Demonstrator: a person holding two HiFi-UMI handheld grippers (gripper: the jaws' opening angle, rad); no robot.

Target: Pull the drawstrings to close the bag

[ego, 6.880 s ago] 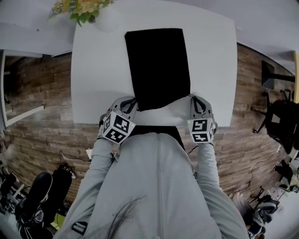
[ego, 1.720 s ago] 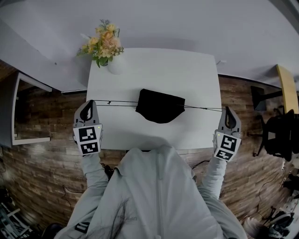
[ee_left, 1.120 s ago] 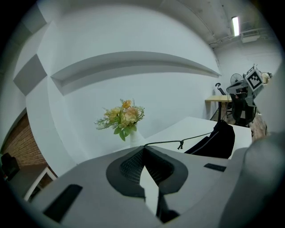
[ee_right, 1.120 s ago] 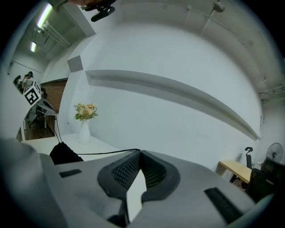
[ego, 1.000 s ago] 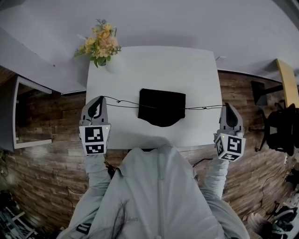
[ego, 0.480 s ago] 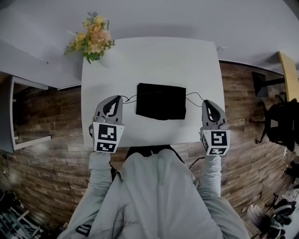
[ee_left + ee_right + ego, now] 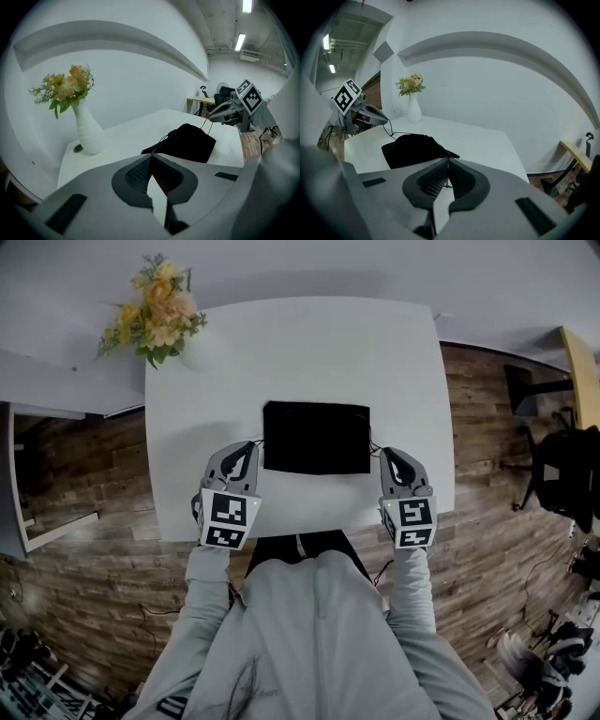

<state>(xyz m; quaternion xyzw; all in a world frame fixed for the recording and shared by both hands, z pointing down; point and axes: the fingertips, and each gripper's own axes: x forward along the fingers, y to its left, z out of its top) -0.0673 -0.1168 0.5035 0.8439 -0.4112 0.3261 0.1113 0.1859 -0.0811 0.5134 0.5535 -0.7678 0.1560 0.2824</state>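
The black bag (image 7: 316, 437) lies flat in the middle of the white tabletop (image 7: 300, 343). Its long axis runs left to right across the head view, and the edge nearer the person faces the bottom of the frame. It sits squarely between the two tongs. The left tongs (image 7: 246, 448) are just beside its lower left corner and the right tongs (image 7: 388, 454) just beside its lower right corner, both slightly lower in the frame than the bag's centre. Neither hand is clearly the nearer one, as they flank it about evenly.

Both tongs are closed. In the left gripper view the pads meet on the thin left drawstring (image 7: 161, 140), which runs up from the jaw tips to the bag's bunched edge. The right tongs are pinched the same way on the right drawstring (image 7: 376, 442). Both cords look slack and curl over a short gap, not stretched taut.

The bag's near edge looks gathered in both gripper views, so the mouth is probably already drawn in. Any further tightening would depend on the cords leaving the bag sideways, which means the left tongs pulling toward the left of the frame and the right tongs toward the right, along the bag's long axis. The vase of flowers (image 7: 150, 307) at the upper left corner is well apart from that line
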